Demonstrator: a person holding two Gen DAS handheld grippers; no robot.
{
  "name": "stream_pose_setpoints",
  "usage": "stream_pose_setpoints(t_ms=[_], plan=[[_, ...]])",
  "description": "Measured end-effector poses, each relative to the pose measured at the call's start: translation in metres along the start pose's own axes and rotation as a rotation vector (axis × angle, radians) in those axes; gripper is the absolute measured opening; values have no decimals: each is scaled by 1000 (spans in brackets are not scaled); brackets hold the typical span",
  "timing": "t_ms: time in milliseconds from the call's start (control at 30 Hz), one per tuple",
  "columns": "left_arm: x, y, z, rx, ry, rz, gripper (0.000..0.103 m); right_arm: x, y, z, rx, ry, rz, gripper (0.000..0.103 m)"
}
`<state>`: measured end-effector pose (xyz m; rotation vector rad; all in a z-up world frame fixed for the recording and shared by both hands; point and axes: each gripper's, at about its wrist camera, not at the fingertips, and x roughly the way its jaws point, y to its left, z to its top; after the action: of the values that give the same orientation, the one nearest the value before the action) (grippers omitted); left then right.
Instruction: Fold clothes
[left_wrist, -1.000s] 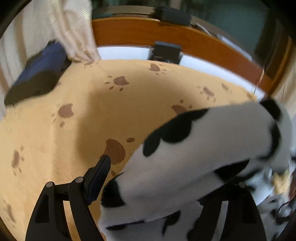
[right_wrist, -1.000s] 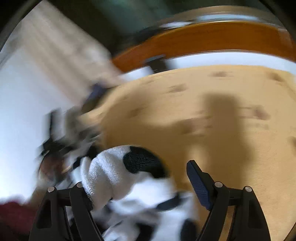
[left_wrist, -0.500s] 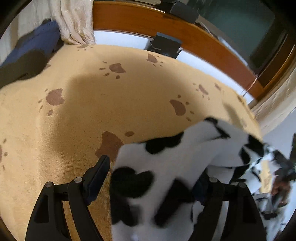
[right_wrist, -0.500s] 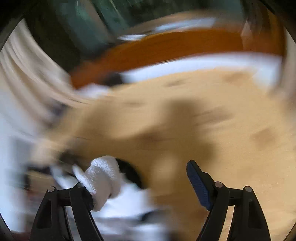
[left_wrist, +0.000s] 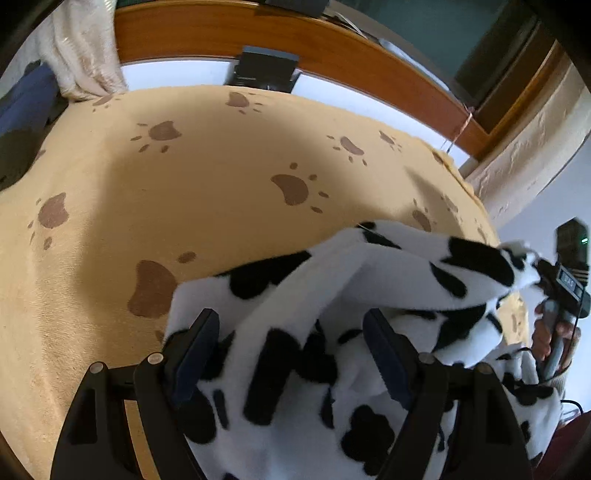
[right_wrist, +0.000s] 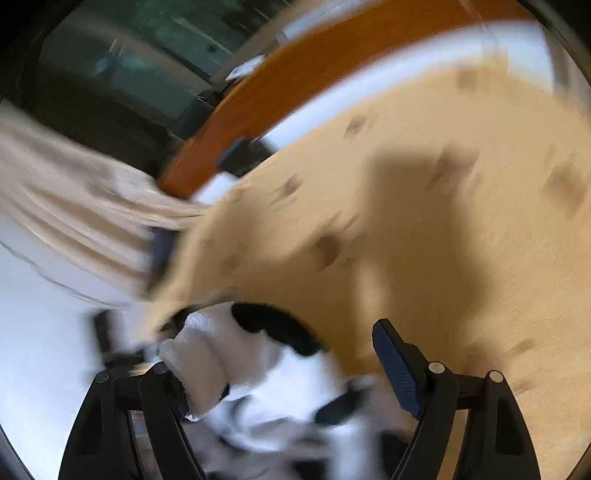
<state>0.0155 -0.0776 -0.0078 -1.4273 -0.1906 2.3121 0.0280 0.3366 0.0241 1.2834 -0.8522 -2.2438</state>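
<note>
Covering most of the lower frame in the left wrist view, the cow-print fleece garment (left_wrist: 295, 362) hides where its own hem ends; it runs out of the picture at the bottom. It lies bunched at the near right edge of the paw-print blanket (left_wrist: 221, 177), plush, white with black blotches. The left gripper (left_wrist: 291, 343) stands spread wide, fleece heaped between its two blue pads with neither pad pressing it. At the right edge the right gripper (left_wrist: 550, 284) shows from outside, pulling a sleeve-like end of the garment taut; a hand (left_wrist: 554, 336) under it is partly cut off. Half a second ago the fleece sat further right and the left pad was clear of it; now the cloth reaches that pad.

Smeared by motion, the right wrist view gives little beyond shapes. The right gripper (right_wrist: 291, 365) has its right pad standing free and wide of the cloth, while a thick terry-like fold of the garment (right_wrist: 207, 362) covers the left finger; whether anything is pinched there I cannot tell. The blanket (right_wrist: 461, 240) fills the right side, a wooden frame (right_wrist: 295, 85) behind it. Compared with before, the view has tilted.
</note>
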Motion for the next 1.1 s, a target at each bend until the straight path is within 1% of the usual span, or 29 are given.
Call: stream_pose_setpoints(t_ms=[100,133,167,200,233,267,333,367,433,567,600,633,700,733,800,833,867,967,1033,1100], plan=[[-1,2,0,-12,-4,5,83,-7,-2,1,35,-8,115,83],[-2,6,0,-23,-8,8,83,-8,-4,2,46,-19,114,83],[-4,10,0,-34,-12,12,83,-9,-8,3,56,-36,83,83],[-6,13,-1,-45,-19,12,83,-8,-15,3,95,-26,126,83],[-9,16,-1,-56,-27,13,83,-4,-24,2,157,4,226,83],[-10,20,-1,-69,-32,18,83,-2,-26,1,171,13,227,83],[-13,27,-2,-95,-39,30,83,1,-19,-1,128,0,77,83],[-13,31,-2,-108,-41,36,83,1,-15,-2,105,-9,15,83],[-12,34,-4,-117,-38,39,83,-2,-5,-1,59,-29,-87,83],[-6,28,-8,-94,-31,70,83,-6,13,0,-35,-55,-286,83],[-5,26,-9,-89,-31,71,83,-5,18,0,-73,-38,-309,83],[-2,23,-10,-77,-28,87,83,-4,18,-1,-60,3,-240,83],[5,19,-15,-49,-12,117,83,-9,2,-3,84,78,-1,83],[9,16,-17,-30,-7,136,83,-12,-4,-3,138,94,94,83],[16,10,-23,10,2,173,83,-24,-12,-4,190,80,207,83],[15,9,-23,18,1,175,83,-31,-16,-4,214,70,259,83],[14,8,-23,26,-1,177,83,-39,-17,-4,196,41,252,83],[2,15,-18,-2,-27,139,83,-61,-10,-5,7,-87,0,83],[-7,21,-15,-20,-44,114,83,-66,-10,-8,-119,-127,-114,83],[-16,29,-10,-41,-66,103,83,-61,-13,-13,-232,-135,-203,83]])
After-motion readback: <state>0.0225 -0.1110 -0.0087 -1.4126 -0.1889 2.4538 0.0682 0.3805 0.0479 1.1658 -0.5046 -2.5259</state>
